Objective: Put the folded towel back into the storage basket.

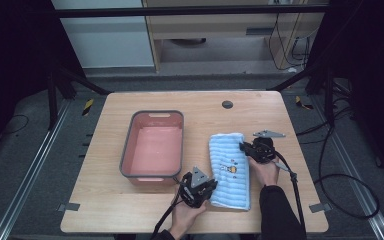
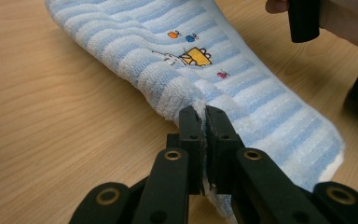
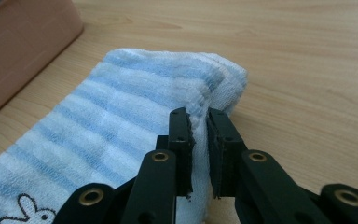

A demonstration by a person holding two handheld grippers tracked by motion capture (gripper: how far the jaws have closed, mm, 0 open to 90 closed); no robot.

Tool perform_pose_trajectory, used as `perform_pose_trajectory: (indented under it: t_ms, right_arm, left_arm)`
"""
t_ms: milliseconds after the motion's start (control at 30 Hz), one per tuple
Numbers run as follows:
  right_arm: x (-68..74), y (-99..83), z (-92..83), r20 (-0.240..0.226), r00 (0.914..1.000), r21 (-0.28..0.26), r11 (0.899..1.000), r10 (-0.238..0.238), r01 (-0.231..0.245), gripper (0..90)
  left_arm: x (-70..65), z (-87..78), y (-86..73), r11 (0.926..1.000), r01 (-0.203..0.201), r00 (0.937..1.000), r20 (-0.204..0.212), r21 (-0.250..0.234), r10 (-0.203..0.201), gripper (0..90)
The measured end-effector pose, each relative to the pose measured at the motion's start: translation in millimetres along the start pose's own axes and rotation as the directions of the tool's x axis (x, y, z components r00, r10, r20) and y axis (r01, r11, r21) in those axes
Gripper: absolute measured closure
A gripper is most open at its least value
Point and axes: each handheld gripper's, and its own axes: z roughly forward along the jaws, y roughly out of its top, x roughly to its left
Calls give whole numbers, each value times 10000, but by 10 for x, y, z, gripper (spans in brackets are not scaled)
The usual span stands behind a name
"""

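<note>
A folded blue-and-white striped towel (image 1: 229, 167) with small cartoon pictures lies on the wooden table (image 1: 130, 207), right of centre. My left gripper (image 1: 206, 188) is at the towel's near left edge, and in the left gripper view its jaws (image 2: 204, 114) are shut on a pinch of that edge of the towel (image 2: 242, 84). My right gripper (image 1: 243, 146) is at the far right edge, jaws shut on the towel's folded rim (image 3: 200, 105). The towel (image 3: 116, 112) stretches away to the left in the right gripper view.
A pink basin with a grey rim (image 1: 152, 145) stands empty left of the towel, its wall (image 3: 23, 42) close by in the right gripper view. A round grey hole cover (image 1: 227, 104) sits near the table's far edge. Cables trail off to the right.
</note>
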Motion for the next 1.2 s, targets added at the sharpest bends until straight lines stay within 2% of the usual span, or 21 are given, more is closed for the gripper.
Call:
perform_pose_trajectory:
  t_ms: [400,633,867,967,1200]
  right_arm:
    - [83,158,-318,42,9995,-957,9949,-304,307,811]
    - [171,249,-415,122,9983,-1298,9898,-572,583,812]
    - [284,397,-545,196,9971,-1707,9824,-737,760,812]
    - [368,528,-602,214,9959,-1910,9775,-875,900,813]
    - [528,741,-634,293,9932,-2140,9699,-1128,1165,812]
  left_arm:
    - [-33,-219,148,9986,-216,9996,154,-479,223,859]
    - [-18,-328,210,9975,-265,9994,204,-651,278,859]
    - [26,-476,318,9948,-323,9995,14,-967,326,860]
    - [36,-549,370,9932,-421,9991,-57,-1089,417,859]
    - [128,-724,475,9887,-447,9987,-316,-1428,406,859]
